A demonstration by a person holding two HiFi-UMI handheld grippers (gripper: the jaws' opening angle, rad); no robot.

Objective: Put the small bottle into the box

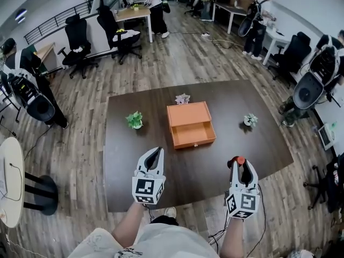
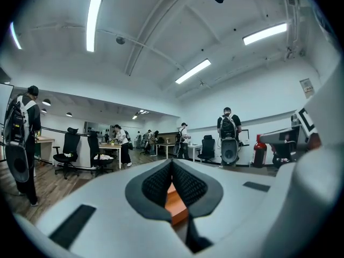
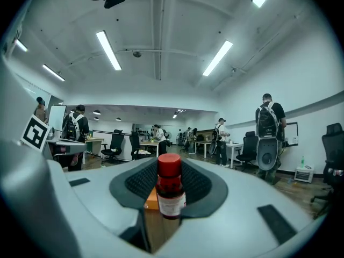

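An orange box (image 1: 188,116) stands in the middle of the dark table (image 1: 126,171), its front drawer (image 1: 193,135) pulled out towards me. My right gripper (image 1: 240,164) hovers over the near right part of the table, shut on a small bottle (image 1: 239,160) with a red cap. In the right gripper view the bottle (image 3: 170,192) stands upright between the black pads, with the box (image 3: 152,198) behind it. My left gripper (image 1: 155,153) is held near the front edge, left of the box, shut and holding nothing. The box (image 2: 176,203) shows through the slit below its pads.
Two small potted plants (image 1: 135,120) (image 1: 250,120) flank the box, and a pale paper flower (image 1: 182,98) lies behind it. A round white table (image 1: 11,181) stands at the left. Office chairs, desks and several people are around the room.
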